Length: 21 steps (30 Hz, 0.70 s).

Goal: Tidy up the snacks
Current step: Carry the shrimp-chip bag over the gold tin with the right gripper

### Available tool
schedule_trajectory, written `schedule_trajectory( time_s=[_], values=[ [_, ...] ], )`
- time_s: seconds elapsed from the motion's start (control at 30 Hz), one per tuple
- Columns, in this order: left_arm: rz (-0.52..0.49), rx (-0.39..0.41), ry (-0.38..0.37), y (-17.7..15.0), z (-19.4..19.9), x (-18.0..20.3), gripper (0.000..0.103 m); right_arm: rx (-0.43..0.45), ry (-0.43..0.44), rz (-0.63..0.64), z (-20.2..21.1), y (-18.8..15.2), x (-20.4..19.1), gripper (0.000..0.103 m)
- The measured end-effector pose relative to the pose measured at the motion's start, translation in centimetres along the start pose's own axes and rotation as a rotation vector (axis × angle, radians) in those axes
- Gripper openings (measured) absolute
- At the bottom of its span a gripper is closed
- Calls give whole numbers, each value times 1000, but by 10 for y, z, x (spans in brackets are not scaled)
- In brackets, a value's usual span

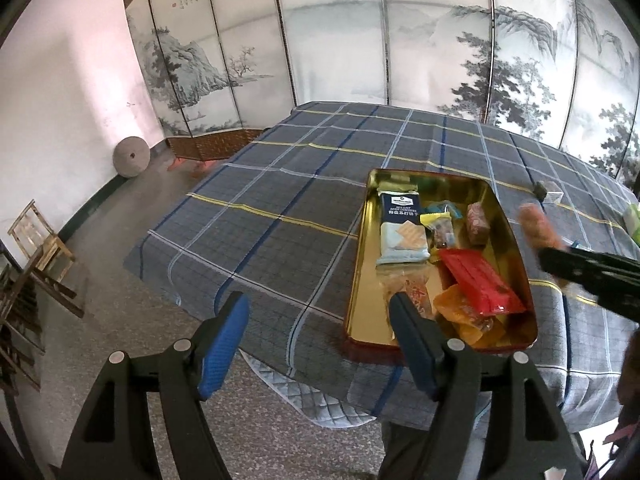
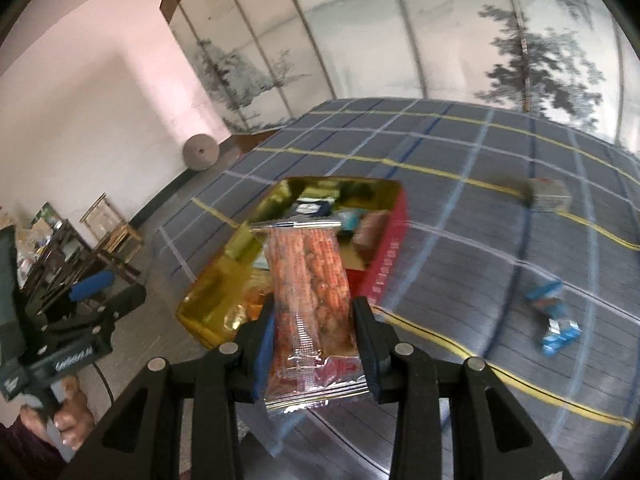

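Note:
A gold tin [image 1: 357, 264] with red outer walls sits on the plaid tablecloth, holding several snacks: a blue cracker pack [image 1: 400, 228], a red packet [image 1: 480, 280], an orange packet [image 1: 460, 312] and a pink one [image 1: 478, 222]. My left gripper [image 1: 318, 300] hangs open at the tin's near left corner with nothing between its fingers. My right gripper [image 2: 314, 308] is shut on a clear packet of orange-brown fried sticks [image 2: 308, 268], held in the air just right of the tin [image 2: 224, 280]. In the left wrist view that packet [image 1: 538, 226] is a blur.
Blue-wrapped snacks [image 2: 554, 320] and a small clear box [image 2: 548, 194] lie on the cloth to the right of the tin. A green item [image 1: 632, 220] sits at the far right edge. Wooden chairs [image 1: 40, 248] stand on the floor to the left, and a painted folding screen stands behind the table.

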State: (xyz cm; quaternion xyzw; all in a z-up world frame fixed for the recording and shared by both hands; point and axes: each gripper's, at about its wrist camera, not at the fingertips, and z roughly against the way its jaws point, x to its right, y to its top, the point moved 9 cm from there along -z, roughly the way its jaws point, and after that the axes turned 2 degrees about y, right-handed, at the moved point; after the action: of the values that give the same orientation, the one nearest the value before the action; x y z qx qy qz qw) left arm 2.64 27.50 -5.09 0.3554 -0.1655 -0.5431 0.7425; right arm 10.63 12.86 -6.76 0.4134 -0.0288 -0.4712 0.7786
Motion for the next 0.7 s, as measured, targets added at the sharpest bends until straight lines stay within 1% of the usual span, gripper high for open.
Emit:
schedule_trajectory(
  time_s=[0.2,0.37,0.7],
  values=[
    [-3,7,20,1,-1,-6,70,-44,11,12,-36,4,-15,37],
    [-7,1,8,1,-2,-7,70,-84,13,4,-66,5,-22,37],
    [-18,-1,3,-1,-2,-6,70,-110,20,-32,-93,9,-29,37]
  ],
)
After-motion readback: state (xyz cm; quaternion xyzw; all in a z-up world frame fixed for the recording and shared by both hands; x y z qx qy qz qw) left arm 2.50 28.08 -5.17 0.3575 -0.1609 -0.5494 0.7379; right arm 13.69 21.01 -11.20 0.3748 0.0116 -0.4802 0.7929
